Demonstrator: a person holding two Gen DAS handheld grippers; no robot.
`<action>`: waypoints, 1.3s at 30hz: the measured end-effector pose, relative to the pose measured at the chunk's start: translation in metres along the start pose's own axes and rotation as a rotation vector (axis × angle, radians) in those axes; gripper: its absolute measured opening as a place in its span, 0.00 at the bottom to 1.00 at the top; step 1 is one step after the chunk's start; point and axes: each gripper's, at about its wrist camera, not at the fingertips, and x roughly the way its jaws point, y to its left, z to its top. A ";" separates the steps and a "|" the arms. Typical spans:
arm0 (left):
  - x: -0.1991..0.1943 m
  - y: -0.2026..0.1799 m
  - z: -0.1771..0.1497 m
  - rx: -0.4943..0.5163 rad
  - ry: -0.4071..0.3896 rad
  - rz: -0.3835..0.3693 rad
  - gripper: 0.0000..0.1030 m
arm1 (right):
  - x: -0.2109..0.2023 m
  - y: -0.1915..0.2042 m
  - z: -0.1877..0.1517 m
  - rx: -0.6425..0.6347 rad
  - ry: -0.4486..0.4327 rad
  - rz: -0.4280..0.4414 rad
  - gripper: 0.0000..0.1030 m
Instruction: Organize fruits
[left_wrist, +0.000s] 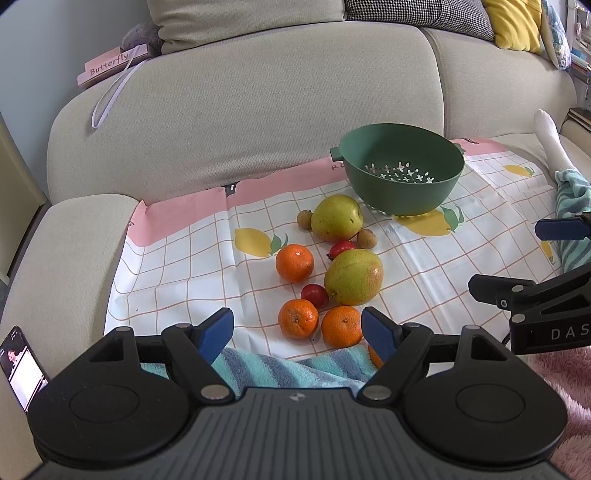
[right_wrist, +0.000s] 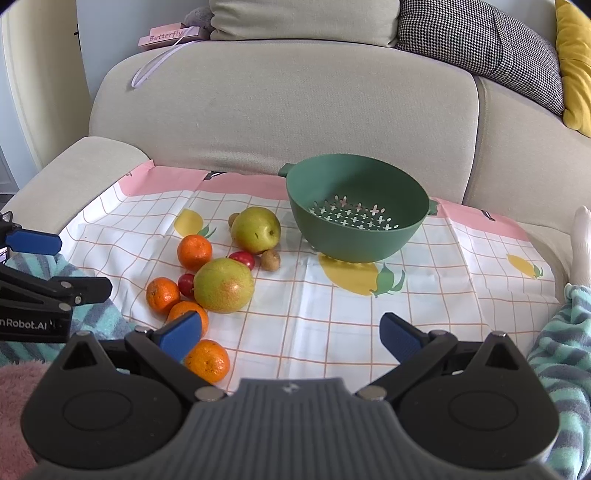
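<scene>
Both tongs stand wide open and empty: the left gripper hangs just short of two mandarins, the right gripper over bare cloth with a mandarin at its left finger. Ahead of both lie two pears, cherry tomatoes and longans — then the green colander, empty. Mandarins look light and soft-skinned; I would pinch one gently across its middle. The pears seem heavier, smooth — grip the widest part.

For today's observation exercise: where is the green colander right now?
In both wrist views the green colander sits empty at the far right of the lemon-print cloth, beside the farther pear.
</scene>
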 end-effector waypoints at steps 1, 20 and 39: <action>0.000 0.000 0.000 0.000 0.000 0.000 0.89 | 0.000 0.000 0.000 0.000 0.000 0.000 0.96; 0.000 0.000 0.000 0.000 0.003 -0.001 0.89 | 0.002 -0.005 -0.006 0.008 0.006 0.000 0.96; 0.003 0.002 -0.004 0.000 0.005 0.000 0.89 | 0.002 -0.004 -0.006 0.009 0.010 -0.001 0.96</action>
